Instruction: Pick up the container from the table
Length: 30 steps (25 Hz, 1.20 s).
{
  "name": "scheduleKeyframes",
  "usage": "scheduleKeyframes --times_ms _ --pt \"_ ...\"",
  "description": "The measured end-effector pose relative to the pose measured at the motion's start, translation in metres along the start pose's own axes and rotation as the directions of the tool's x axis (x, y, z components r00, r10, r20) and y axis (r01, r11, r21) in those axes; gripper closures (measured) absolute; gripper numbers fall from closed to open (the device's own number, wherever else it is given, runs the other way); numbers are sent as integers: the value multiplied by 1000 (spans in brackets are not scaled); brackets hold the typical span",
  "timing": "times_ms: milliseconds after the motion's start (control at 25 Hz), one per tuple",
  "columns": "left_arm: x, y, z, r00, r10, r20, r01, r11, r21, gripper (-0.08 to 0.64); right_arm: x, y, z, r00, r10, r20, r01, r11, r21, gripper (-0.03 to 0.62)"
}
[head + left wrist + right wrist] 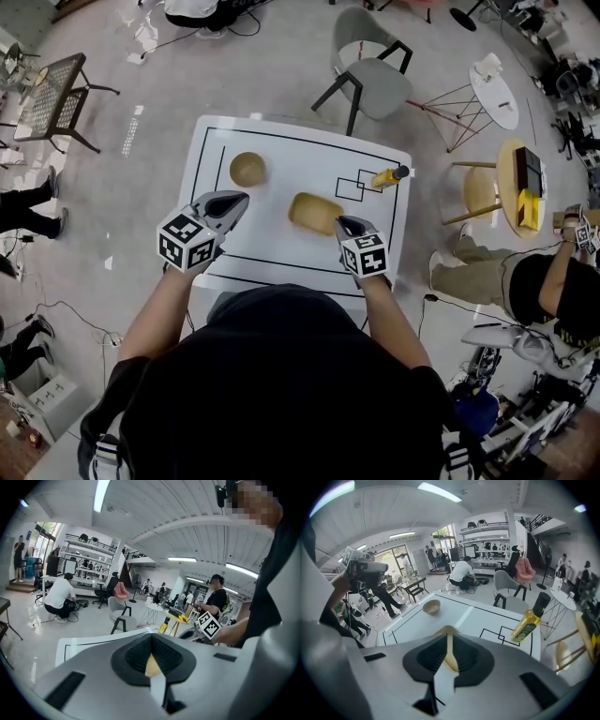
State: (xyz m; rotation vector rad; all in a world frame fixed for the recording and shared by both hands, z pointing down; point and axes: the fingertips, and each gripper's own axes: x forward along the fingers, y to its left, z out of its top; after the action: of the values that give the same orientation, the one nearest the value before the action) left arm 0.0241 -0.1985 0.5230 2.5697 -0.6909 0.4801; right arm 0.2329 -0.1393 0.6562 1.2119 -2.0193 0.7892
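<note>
**Both grippers low over the bench, container not lifted**

- Bench (pixel 281 150): white top with black tape lines, a large taped rectangle and small taped squares toward the right.
- Container (pixel 314 212): shallow, oblong and wood-coloured. It lies flat on the bench near the middle, inside the taped rectangle.
- Round wooden bowl (pixel 247 169): sits to the container's left and farther from the person, well apart from it.
- Bottle (pixel 388 176): yellow with a dark cap. It stands at the taped squares, off the container's right end.
- Right gripper (pixel 345 223): fingers reach the container's right end and point steeply down. In the right gripper view they stand a narrow slit apart, with the container's pale wood showing in the gap. The pads do not press on it. Whether a tip touches the rim, cannot tell.
- Left gripper (pixel 240 199): just left of the container, nearer the person than the bowl. In the left gripper view the fingertips meet and hold nothing. A wood-coloured wedge shows through the gap behind the tips, source unclear.
- Surroundings: grey chair (pixel 370 66) beyond the bench's far edge.
</note>
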Motion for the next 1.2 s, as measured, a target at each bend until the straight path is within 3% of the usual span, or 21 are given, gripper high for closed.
scheduleKeyframes --times_ms 640,1200 --pt "18 17 -6 1000 -5 -18 4 1000 -27 554 37 15 -10 993 81 -90 -84 996 -23 503" --pt "31 26 -13 999 -8 -39 6 999 -47 554 69 26 -36 970 145 -193 -156 987 -43 472"
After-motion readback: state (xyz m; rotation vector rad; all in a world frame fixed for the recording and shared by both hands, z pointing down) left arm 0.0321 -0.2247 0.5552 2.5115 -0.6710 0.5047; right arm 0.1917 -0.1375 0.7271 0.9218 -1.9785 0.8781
